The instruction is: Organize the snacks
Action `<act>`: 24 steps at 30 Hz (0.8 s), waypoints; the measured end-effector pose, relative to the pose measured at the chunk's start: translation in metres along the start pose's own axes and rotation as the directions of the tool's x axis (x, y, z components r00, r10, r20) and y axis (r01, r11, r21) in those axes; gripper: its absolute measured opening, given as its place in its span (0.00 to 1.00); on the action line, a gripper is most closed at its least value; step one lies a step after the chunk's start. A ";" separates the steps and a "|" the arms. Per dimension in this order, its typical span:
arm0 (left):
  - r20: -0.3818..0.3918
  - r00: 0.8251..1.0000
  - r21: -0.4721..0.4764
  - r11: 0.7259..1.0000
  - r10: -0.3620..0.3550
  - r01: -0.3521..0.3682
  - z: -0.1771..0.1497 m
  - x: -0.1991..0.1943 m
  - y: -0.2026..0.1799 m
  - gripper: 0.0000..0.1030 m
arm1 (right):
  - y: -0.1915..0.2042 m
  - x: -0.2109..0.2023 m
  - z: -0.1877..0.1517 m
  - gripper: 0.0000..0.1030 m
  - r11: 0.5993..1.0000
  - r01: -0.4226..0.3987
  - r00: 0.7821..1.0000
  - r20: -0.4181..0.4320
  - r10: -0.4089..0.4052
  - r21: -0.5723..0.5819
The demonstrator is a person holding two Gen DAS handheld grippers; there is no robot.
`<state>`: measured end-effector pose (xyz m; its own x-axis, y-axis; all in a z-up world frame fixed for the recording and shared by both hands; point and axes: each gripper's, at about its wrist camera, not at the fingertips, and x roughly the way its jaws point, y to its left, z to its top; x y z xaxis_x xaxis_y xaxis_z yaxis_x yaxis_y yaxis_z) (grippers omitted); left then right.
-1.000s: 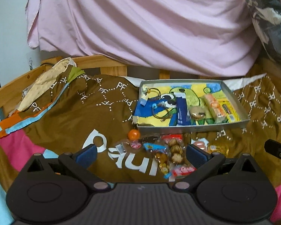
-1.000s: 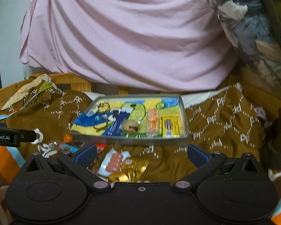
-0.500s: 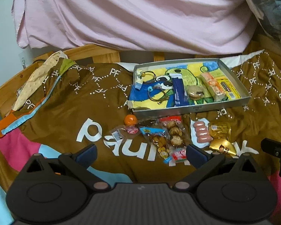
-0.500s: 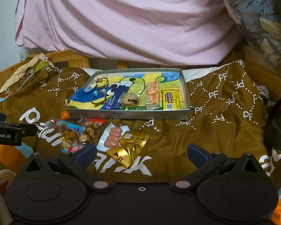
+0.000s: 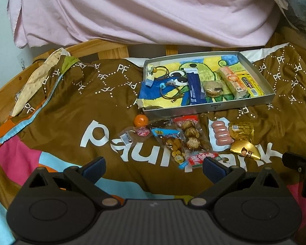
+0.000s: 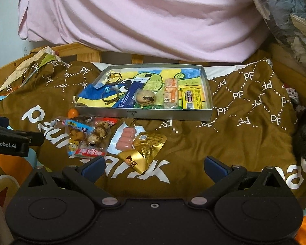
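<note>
Left gripper: fingers spread wide apart with nothing between them, hovering over the brown blanket; its right fingertip sits just at the near edge of the snack pile.
Right gripper: also spread wide and empty, held above the white lettering on the blanket.
Blanket: brown, printed with "PF" marks and big white letters, with pink, light-blue and orange patches toward 7 o'clock.
Tray: a shallow metal tray with a bright cartoon-printed floor, lying at 12 o'clock from the left gripper.
In the tray: a dark blue stick packet, a round sandwich cookie in clear wrap, a long orange-and-white bar, and a yellow packet against the right wall (hair ties with beads lie at the left end).
Loose snacks: on the blanket just in front of the tray's near wall, spread from 11 to 1 o'clock of the left gripper.
Small orange fruit: almost touching the tray's near left corner.
Clear packs: one of speckled eggs, one with a blue label and brown pieces, side by side and overlapping.
Red-and-white candy wrapper: nearest the left gripper.
Pink sausages pack: at 11 o'clock from the right gripper.
Gold foil pouches: one clear-fronted, one solid gold with a cartoon face, touching each other beside the sausages.
Backdrop: a pink sheet hanging over a wooden frame.
</note>
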<state>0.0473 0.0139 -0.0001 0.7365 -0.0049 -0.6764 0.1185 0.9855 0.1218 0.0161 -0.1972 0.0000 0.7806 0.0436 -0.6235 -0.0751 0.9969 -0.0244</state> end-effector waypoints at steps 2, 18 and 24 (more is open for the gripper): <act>-0.008 1.000 0.002 1.000 -0.001 0.002 0.000 0.002 0.000 1.00 | 0.001 0.001 -0.001 0.99 1.000 -0.003 1.000 -0.005 0.003 -0.003; -0.129 0.989 -0.018 0.998 -0.066 0.064 0.002 0.023 0.001 1.00 | 0.005 0.018 -0.001 0.99 0.999 -0.050 0.995 -0.083 0.049 -0.012; -0.156 0.981 -0.045 0.993 -0.116 0.110 0.008 0.037 0.005 1.00 | 0.009 0.029 0.007 0.99 0.994 -0.071 0.995 -0.079 0.064 -0.081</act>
<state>0.0804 0.0177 -0.0181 0.6045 -0.0923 -0.7912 0.1688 0.9855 0.0140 0.0426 -0.1861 -0.0125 0.7228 0.1024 -0.6834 -0.1804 0.9826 -0.0436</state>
